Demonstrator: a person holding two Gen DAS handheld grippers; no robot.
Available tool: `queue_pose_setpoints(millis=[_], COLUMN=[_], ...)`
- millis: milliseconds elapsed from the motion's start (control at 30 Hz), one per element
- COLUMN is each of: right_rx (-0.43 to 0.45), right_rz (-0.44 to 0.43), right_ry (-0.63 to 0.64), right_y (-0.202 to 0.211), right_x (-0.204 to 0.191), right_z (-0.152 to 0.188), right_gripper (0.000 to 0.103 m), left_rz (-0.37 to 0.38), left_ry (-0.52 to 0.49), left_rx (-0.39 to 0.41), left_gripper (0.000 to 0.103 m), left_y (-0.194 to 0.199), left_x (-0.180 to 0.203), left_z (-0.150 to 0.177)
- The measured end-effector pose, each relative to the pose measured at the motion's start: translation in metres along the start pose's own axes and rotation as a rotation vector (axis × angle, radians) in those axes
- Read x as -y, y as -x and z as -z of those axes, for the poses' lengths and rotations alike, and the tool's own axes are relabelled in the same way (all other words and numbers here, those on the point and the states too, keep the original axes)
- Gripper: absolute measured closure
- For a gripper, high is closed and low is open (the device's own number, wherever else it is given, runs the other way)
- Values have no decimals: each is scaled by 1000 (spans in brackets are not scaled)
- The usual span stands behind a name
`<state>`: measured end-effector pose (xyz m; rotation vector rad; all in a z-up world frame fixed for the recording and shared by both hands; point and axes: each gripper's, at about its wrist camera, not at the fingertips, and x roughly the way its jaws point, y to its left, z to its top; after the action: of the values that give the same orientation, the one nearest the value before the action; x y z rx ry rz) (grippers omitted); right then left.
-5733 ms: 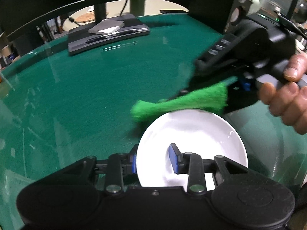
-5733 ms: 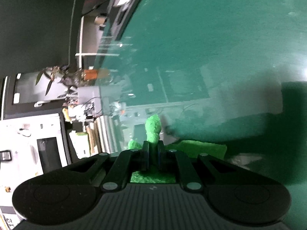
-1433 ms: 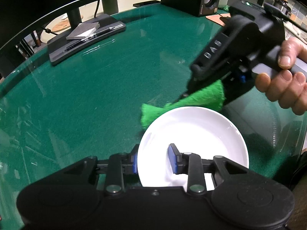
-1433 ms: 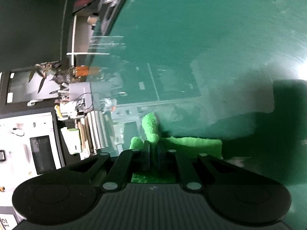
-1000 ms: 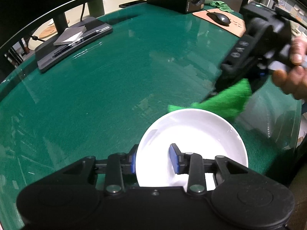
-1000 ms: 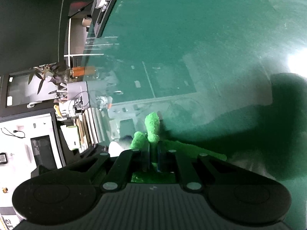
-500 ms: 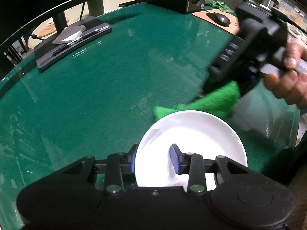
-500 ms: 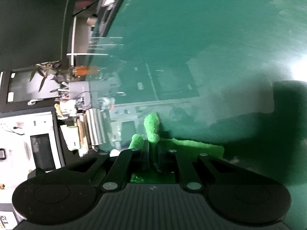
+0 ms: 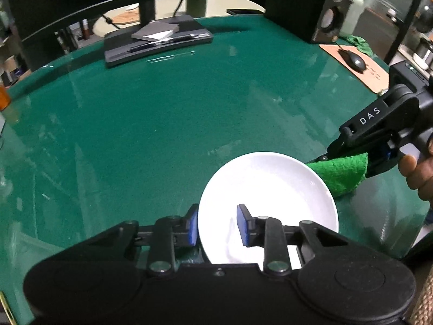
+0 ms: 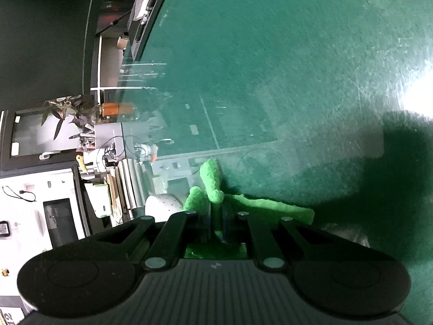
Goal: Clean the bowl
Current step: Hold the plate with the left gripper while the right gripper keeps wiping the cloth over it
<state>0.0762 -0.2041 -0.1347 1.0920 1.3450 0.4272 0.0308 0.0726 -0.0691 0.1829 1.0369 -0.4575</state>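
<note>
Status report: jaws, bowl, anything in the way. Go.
Left gripper jaws closing astride white bowl rim. Right gripper jaws shut on green cloth, cloth beside bowl's far rim, outside it. Nothing in the way.

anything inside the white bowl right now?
The white bowl looks clean; only one pad of the closing left gripper is inside, astride its near rim. The green cloth sits outside. The gripper body hides the bowl's nearest part.

Green glass-topped table [image 9: 167,113]; black tray [image 9: 159,44] far edge; speaker [image 9: 328,13], mouse [image 9: 353,59] on brown mat [image 9: 370,74] far right.
</note>
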Motion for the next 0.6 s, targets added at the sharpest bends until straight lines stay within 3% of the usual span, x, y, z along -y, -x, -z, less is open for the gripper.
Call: queue_pose_setpoints(millis=[133,500,600], right_rx=[-7,-60,-63], right_rz=[11,10,8], right_ry=[8,159,150], right_y=[0,-54,-49], right_x=[-5,-61,-58], right_z=[-2,-28,-27], right_gripper=[94,94,94], left_rz=[-43,-39,-25], left_ry=[3,11,15], left_rx=[0,0,5], left_gripper=[87,80,79], left_y=[-3,-10,-10], left_x=[2,3,2], left_z=[2,8,9])
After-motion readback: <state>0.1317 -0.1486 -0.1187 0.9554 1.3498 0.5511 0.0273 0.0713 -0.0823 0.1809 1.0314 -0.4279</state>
